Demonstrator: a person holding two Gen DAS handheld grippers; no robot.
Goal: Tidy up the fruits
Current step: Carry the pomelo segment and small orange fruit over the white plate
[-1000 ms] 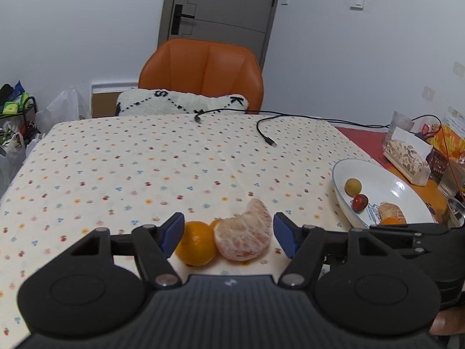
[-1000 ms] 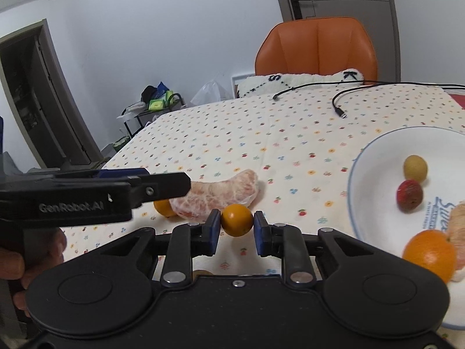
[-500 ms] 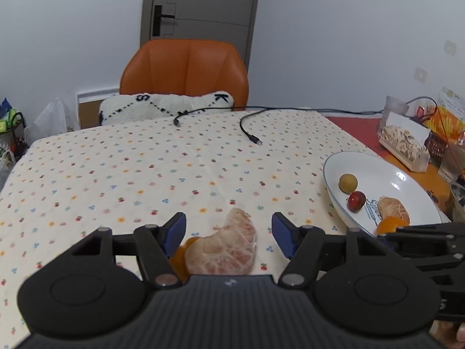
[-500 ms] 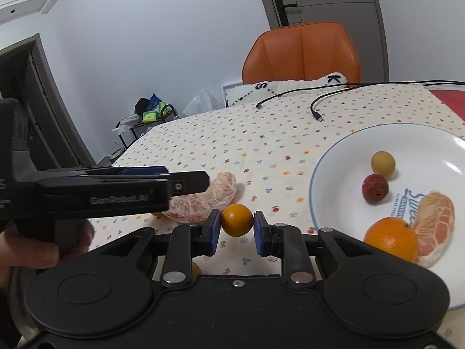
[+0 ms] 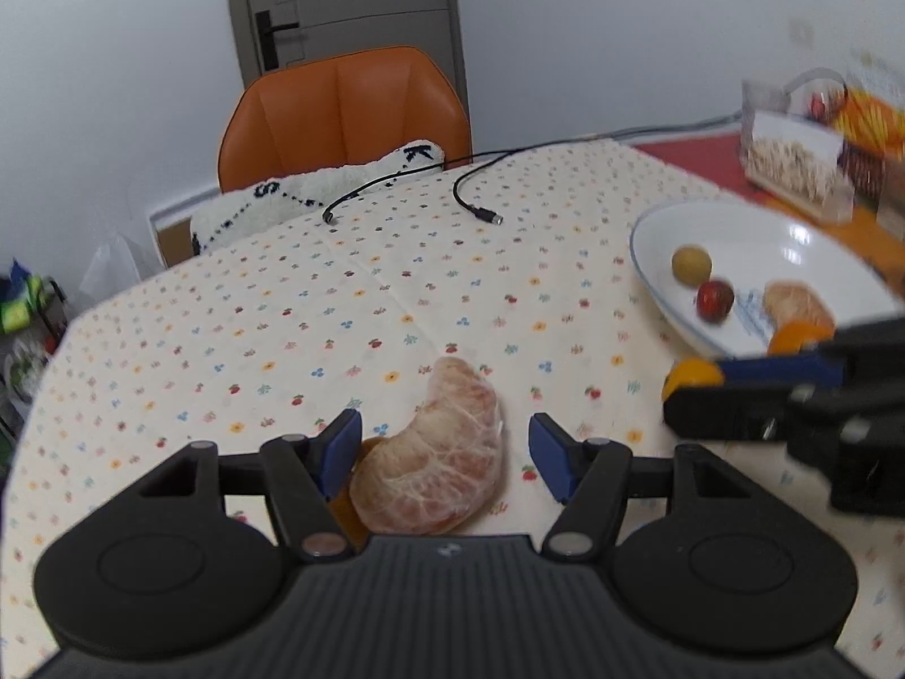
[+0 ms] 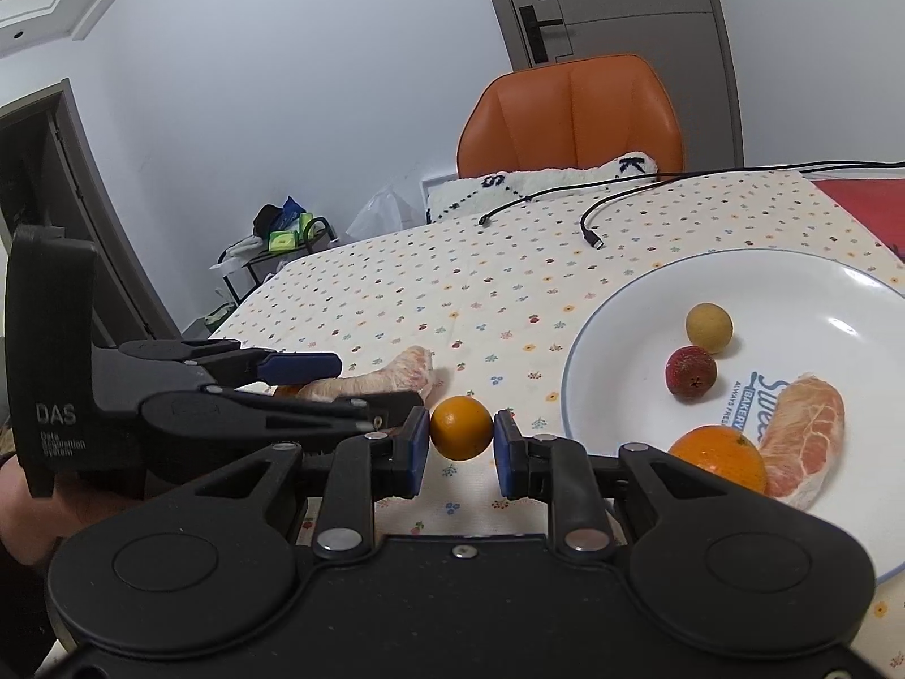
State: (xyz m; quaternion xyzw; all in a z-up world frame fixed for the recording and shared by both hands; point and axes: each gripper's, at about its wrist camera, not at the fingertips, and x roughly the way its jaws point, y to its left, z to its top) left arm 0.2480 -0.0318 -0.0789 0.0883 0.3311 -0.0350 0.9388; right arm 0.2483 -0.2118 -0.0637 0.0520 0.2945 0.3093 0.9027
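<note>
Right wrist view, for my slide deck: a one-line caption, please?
Right tongs grip a small orange beside a plate of fruit.

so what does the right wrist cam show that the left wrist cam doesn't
Only the right wrist view: the small orange pinched fully in view in the right gripper, and the hand holding the left gripper.
Only the left wrist view: the container of snacks, and the open left gripper's gap around the peeled segment.
Both: the plate, its fruit, the orange chair.
</note>
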